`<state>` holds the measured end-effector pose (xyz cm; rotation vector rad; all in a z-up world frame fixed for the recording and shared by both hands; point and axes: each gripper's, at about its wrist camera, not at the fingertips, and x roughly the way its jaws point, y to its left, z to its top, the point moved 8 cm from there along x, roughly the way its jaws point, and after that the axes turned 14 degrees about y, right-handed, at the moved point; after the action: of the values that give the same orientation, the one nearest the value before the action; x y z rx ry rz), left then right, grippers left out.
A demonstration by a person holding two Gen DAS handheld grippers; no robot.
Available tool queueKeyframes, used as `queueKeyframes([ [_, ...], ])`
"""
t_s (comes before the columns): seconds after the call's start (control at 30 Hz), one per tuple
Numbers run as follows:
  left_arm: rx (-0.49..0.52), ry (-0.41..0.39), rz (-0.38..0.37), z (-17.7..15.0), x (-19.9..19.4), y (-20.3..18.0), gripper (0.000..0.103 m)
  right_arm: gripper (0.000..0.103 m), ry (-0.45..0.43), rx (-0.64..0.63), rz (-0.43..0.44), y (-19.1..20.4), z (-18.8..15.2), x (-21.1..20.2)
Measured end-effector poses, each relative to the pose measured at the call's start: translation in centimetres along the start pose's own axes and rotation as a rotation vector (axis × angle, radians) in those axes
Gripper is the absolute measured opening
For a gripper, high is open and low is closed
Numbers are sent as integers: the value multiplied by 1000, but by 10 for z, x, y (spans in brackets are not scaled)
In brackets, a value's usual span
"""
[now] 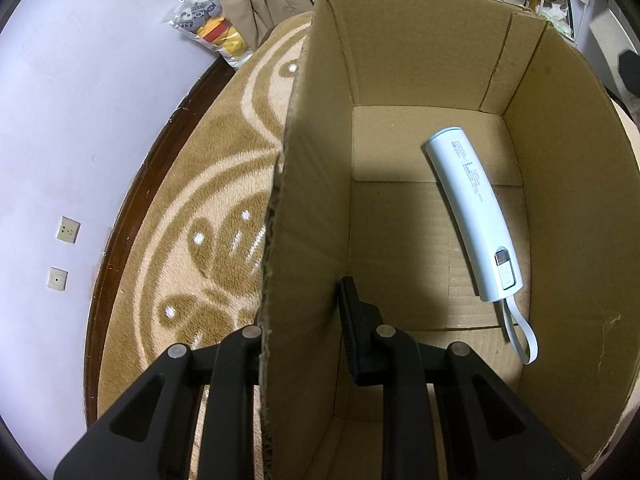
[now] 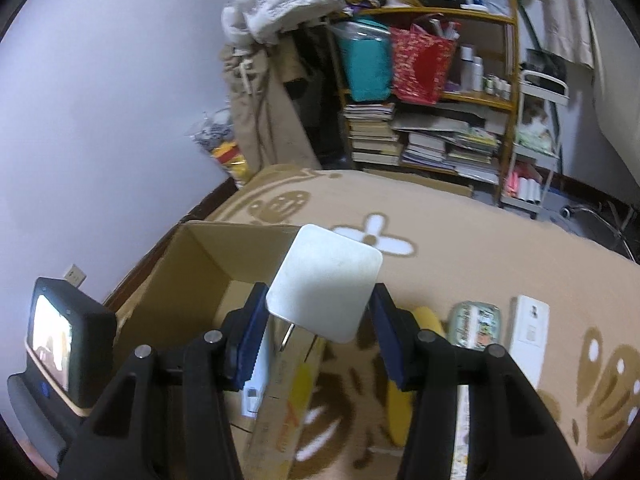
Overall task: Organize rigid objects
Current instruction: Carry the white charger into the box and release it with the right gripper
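Right wrist view shows my right gripper (image 2: pixel 322 328) clamped on a flat, pale white plate (image 2: pixel 325 283) with rounded corners, its matt face slightly scuffed; the blue pads (image 2: pixel 252 340) press its two side edges. I hold it in the air above the near rim of the open cardboard box (image 2: pixel 192 280), which stands on a tan plush rug (image 2: pixel 480 240) with cream flower patterns. To the right on the rug lie a patterned tin (image 2: pixel 476 326) and a white flat carton (image 2: pixel 530 334), near each other but apart.

Left wrist view has my left gripper (image 1: pixel 304 336) straddling the box's left wall (image 1: pixel 304 240), one finger outside and one inside; whether it pinches the cardboard I cannot tell. Inside, a smooth white power bank (image 1: pixel 472 212) with a looped strap lies along the right wall, with bare corrugated floor left of it.
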<state>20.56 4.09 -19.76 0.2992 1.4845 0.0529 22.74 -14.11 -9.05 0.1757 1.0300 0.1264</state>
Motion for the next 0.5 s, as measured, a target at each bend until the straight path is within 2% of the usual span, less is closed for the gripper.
queueKeyframes([
  [0.27, -7, 8, -16, 1, 2, 2, 21, 55, 3, -67, 46, 32, -4, 4],
  [0.5, -12, 10, -25, 1, 2, 4, 21, 55, 14, -97, 70, 44, -8, 9],
])
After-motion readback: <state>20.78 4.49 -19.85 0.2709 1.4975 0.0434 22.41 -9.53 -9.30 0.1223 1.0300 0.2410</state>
